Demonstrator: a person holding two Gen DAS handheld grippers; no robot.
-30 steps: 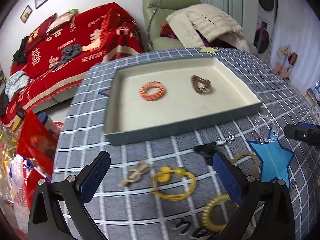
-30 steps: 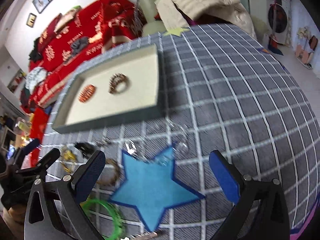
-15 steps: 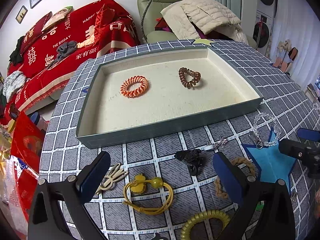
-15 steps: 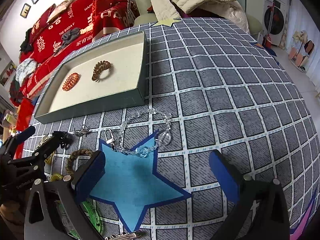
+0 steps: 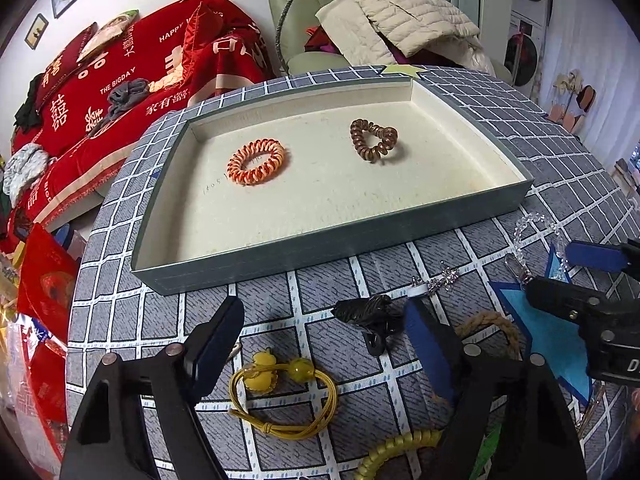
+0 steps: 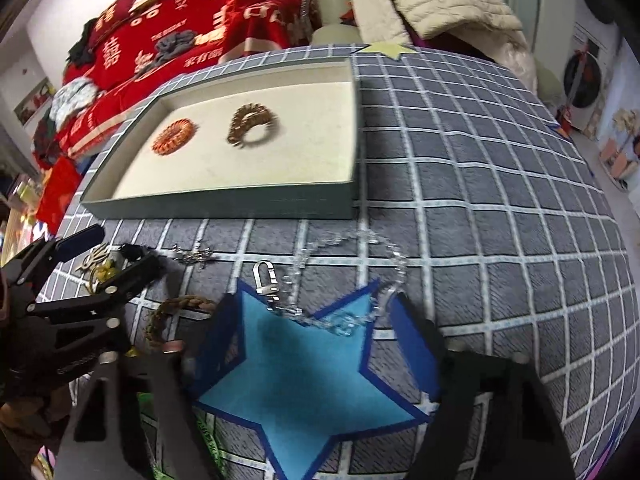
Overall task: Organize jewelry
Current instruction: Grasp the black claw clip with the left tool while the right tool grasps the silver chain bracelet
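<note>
Both tools have dropped closer to the desk [image 5: 500, 92]. Left view: two coil ties lie in the tray [image 5: 340, 248]; the left tool [image 5: 324, 346] gapes over one yellow band [image 5: 282, 394]. Right view: the right tool [image 6: 310, 330], spread, flanks one crystal bracelet [image 6: 344, 280] on the star [image 6: 304, 380].

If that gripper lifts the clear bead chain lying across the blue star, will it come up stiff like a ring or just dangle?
The clear bead chain would probably dangle: it lies in a loose, uneven loop, partly over the blue star. The metal clasp at one end may swing as the heavier part. The smooth beads might slip between the right gripper pads.
</note>
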